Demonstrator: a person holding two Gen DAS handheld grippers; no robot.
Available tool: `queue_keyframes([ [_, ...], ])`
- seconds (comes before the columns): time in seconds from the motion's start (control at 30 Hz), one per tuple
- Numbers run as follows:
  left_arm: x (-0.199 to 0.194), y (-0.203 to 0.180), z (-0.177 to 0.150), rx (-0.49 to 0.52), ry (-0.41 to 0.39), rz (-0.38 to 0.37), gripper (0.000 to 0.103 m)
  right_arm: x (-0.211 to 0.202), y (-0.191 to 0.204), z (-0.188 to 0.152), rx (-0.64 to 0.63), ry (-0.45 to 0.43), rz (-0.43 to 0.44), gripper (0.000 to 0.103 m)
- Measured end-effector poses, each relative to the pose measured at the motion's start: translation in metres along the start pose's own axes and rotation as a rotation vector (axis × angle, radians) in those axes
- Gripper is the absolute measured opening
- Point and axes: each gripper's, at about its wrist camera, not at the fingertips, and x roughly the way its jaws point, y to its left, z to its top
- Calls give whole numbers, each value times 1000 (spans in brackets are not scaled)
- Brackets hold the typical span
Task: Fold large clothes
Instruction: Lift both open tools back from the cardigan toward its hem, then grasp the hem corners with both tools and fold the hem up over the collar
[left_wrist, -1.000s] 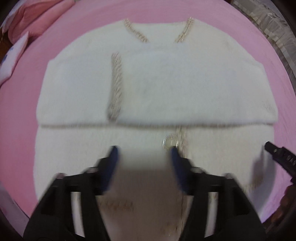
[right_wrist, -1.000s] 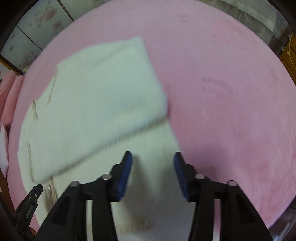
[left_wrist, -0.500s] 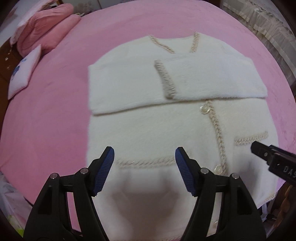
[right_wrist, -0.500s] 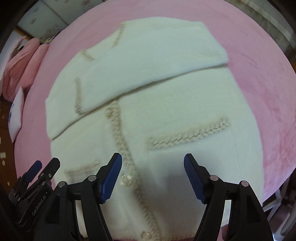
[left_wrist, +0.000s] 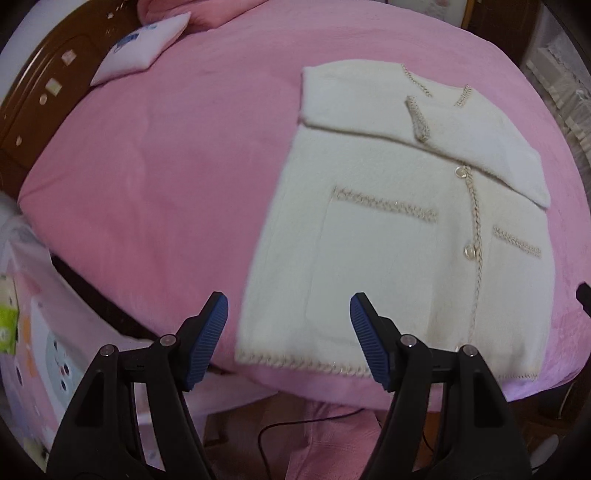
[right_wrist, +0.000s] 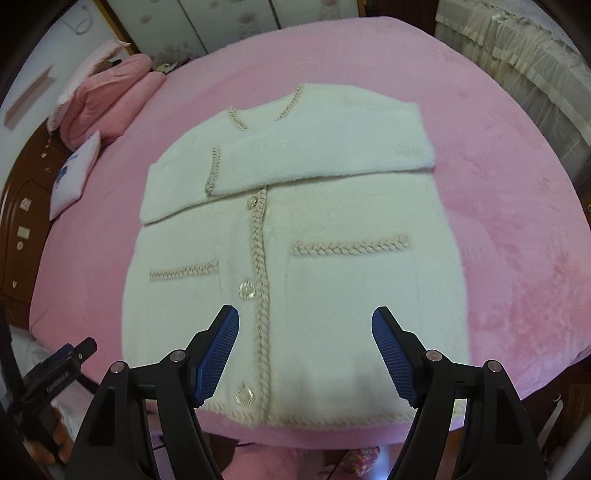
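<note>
Fuzzy cream cardigan with braided beige trim (right_wrist: 332, 236) flat on pink bed (right_wrist: 498, 206), sleeves folded across chest. Left tongs (left_wrist: 288, 336) released, empty. Right tongs (right_wrist: 304, 352) opening, nothing between.

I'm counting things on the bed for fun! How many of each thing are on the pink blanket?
White cardigan: 1
Shiny buttons showing on it: 3
Braided pocket trims: 2
White pillow: 1
Pink pillows: 2
Total: 9
</note>
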Motion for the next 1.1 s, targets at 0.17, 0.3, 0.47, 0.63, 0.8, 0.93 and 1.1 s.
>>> queue_keyframes([
  [0.17,-1,35,-40,-157,21,-81,66,-24,-41,-47,46,-62,-12,76],
  [0.3,4,52,-65,-184,20,-101,66,-18,-80,-78,175,-70,-31,76],
  [0.47,17,65,-73,-163,48,-65,66,-17,-129,-115,266,-55,-65,76],
  [0.63,29,74,-70,-126,54,-58,66,-8,-174,-134,334,5,-89,76],
  [0.8,55,72,-59,-121,137,-88,66,18,-206,-144,462,43,-56,76],
  [0.93,83,68,-52,-109,184,-94,66,45,-218,-150,449,90,-39,76],
  [1.1,126,71,-51,-124,307,-119,66,78,-221,-160,433,170,-87,76],
])
